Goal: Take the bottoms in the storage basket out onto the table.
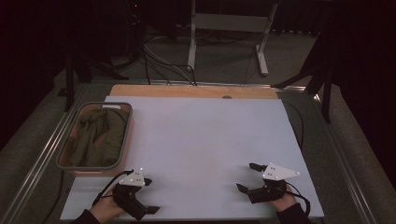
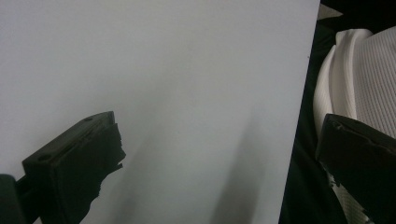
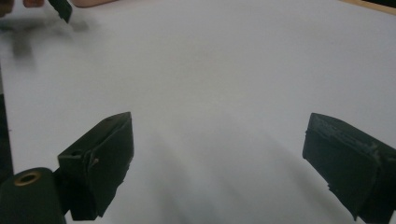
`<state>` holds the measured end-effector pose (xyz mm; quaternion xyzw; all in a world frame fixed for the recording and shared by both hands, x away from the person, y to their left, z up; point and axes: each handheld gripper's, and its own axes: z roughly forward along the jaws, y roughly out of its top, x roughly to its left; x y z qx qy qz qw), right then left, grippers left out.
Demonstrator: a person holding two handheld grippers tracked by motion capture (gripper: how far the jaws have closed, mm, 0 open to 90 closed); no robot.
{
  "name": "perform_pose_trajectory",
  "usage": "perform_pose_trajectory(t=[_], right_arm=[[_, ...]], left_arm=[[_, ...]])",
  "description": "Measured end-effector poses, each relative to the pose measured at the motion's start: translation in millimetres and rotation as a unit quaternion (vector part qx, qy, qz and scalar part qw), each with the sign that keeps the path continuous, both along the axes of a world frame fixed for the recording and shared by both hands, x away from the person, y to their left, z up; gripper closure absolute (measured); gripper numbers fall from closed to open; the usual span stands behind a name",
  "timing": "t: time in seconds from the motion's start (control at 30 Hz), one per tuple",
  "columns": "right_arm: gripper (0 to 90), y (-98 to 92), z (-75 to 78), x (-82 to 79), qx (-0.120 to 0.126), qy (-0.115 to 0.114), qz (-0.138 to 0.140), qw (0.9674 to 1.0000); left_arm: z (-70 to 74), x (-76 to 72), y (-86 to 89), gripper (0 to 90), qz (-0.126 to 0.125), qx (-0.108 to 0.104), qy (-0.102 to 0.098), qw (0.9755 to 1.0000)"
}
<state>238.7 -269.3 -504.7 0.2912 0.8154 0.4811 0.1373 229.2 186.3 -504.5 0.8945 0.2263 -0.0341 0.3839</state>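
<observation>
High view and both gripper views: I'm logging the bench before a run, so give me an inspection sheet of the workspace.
Surface: white board on a wooden table, bare in the middle.
Job's things: grey basket at the board's left edge, olive cloth bundled inside.
Clutter: nothing seen.
Grippers: left gripper and right gripper at the near edge, jaws wide apart, holding nothing.
Cables: one trails from each gripper; more lie on the floor beyond the table.
Surroundings: dark room, white stand legs behind.
</observation>
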Motion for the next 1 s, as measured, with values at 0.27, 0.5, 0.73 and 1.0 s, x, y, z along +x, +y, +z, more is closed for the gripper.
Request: perform_pose_trajectory(t=[0.27, 0.5, 0.73, 1.0], right_arm=[[9.2, 0.2, -0.3, -0.5, -0.004, 0.003, 0.009, 0.9999], [9.3, -0.6, 1.5, -1.2, -0.005, 0.001, 0.010, 0.9999], [9.2, -0.6, 3.6, -2.7, 0.002, -0.002, 0.006, 1.0000], [9.3, 2.5, 5.8, -4.6, 0.001, -0.004, 0.006, 1.0000]], left_arm=[[0.3, 1.3, -0.8, 0.5, 0.004, 0.002, 0.000, 1.0000], [-0.8, 2.1, -3.0, 0.5, -0.003, 0.007, 0.006, 1.0000], [-0.8, 1.3, -5.8, 0.5, -0.020, 0.010, 0.013, 0.9997], [-0.2, 0.7, -10.6, 0.5, -0.042, 0.020, 0.018, 0.9988]])
